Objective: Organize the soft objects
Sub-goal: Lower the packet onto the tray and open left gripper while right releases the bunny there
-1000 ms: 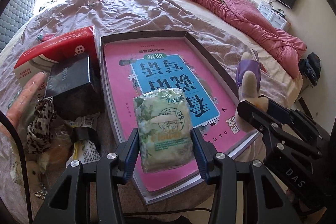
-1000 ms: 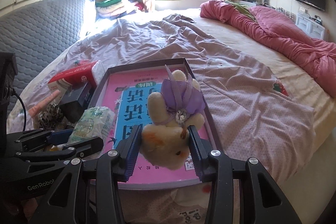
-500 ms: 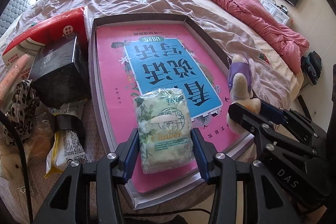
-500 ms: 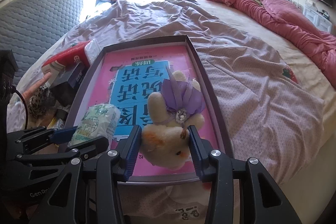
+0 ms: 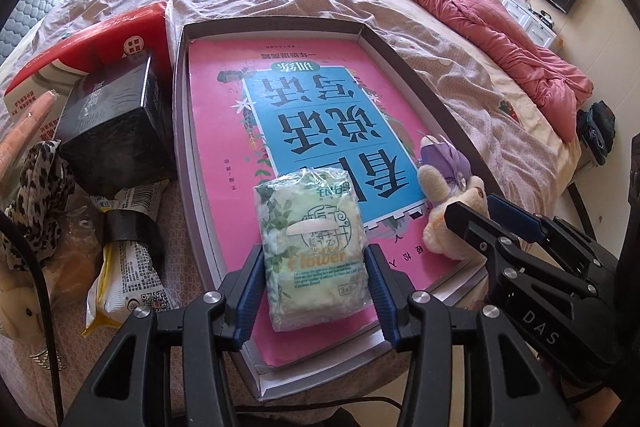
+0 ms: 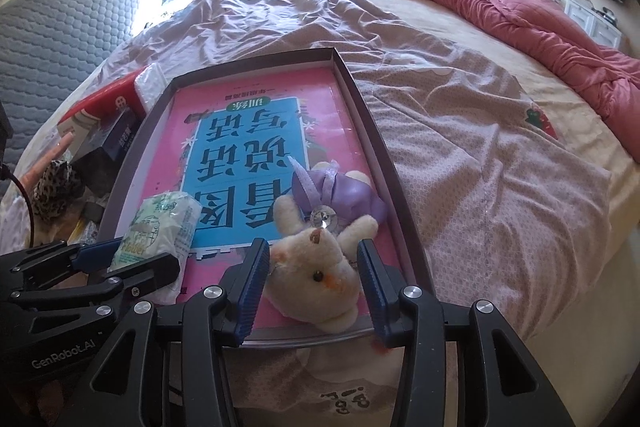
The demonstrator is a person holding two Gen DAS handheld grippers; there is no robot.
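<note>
Two hand-held grippers at the near end of a shallow tray (image 5: 404, 67) that lies on the bed (image 6: 460, 107).

Left gripper (image 5: 312, 279): the jaws sit against both sides of a tissue pack (image 5: 314, 247), seemingly clamped on it. The pack's long axis runs near to far, in line with the fingers. It is over the near-left part of the tray, on or just above the pink book (image 5: 224, 107) lining the tray floor; contact cannot be judged.

Right gripper (image 6: 312, 275): the jaws stand apart, with a gap on each side of the plush toy (image 6: 320, 267). The toy lies on the near-right part of the tray, head toward the gripper, its purple bow (image 6: 332, 191) pointing far. Its long axis also runs near to far, straight ahead of the jaws. Judged state: the toy is set down and released, and the pack comes next, just left of it.

Legible writing: "Flower" on the pack; "DAS" on the right gripper body in the left view; "GenRobot.AI" on the left gripper body in the right view. The large Chinese title on the book's blue panel is upside down to both cameras.

Left of the tray: a black box (image 5: 116, 131), a red carton (image 5: 104, 39) and a leopard-print cloth (image 5: 36, 195).
</note>
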